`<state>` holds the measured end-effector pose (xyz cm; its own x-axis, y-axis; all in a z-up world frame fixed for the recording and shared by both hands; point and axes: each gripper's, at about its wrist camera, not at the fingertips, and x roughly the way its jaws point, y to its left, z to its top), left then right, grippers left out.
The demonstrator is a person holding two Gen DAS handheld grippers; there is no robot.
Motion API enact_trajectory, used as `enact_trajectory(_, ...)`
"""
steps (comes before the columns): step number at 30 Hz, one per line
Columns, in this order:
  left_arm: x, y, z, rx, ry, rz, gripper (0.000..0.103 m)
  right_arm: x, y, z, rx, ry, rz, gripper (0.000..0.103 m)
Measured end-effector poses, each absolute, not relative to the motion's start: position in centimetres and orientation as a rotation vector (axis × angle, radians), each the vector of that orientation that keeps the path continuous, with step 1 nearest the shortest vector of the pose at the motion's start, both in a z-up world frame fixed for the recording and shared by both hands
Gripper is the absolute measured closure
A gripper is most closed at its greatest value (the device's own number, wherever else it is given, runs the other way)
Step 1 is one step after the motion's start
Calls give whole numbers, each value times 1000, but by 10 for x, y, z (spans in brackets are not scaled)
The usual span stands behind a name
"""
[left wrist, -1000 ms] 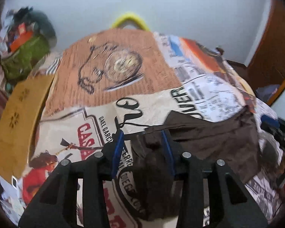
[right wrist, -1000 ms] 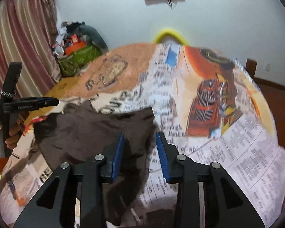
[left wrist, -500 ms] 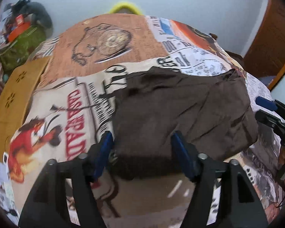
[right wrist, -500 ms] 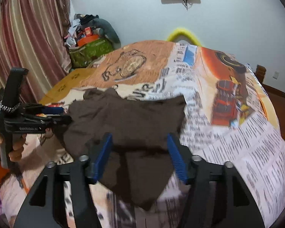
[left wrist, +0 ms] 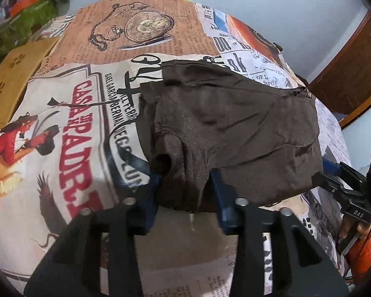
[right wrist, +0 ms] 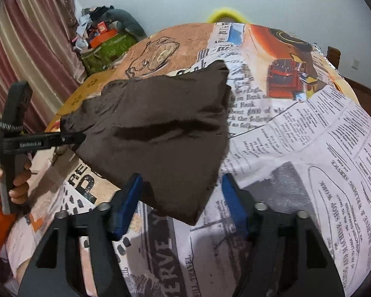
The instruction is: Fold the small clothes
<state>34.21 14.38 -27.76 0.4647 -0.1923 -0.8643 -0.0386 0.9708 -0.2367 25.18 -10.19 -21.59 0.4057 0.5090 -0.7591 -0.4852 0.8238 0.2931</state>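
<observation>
Brown garment is laid on the printed bedspread, spread roughly flat but creased, w/ a rolled, bunched edge at the near-left corner. In the right wrist view the same garment is seen tapering to a point at its near edge; a long ridge runs across the middle.

Left gripper: jaws narrow and closing, the bunched near corner of the cloth is between the blue pads and appears pinched, fabric filling the gap. Right gripper: jaws about half open and closing; the near pointed corner lies between the pads but a gap is seen on both sides, so no grip is judged yet.

Handling, as judged: thin, soft, light fabric, no stiffness; it will drape and sag wherever unsupported. Surface looks slightly sheeny, so some slip in the pads is to be expected. Not fragile. A single layer is easily lost from a pinch; the rolled hem gives more bulk and a surer hold.

Hold recommended at the two near corners, on hem or seam, not mid-panel. The bedspread beneath is soft too and could be caught up w/ the cloth if the pads are set too low.
</observation>
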Motion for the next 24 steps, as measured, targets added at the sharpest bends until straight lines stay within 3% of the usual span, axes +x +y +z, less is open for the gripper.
enact_trajectory(4, 338, 136, -274, -219, 1085, -100, 82, 250, -96, -219, -1, 984, 630, 94)
enact_trajectory(18, 272, 95, -243, -133, 1087, -153, 83, 209, -124, -201, -33, 981, 624, 95)
enact_trajectory(24, 252, 93, -247, -59, 1112, -105, 75, 200, -133, -207, -13, 1041, 599, 92)
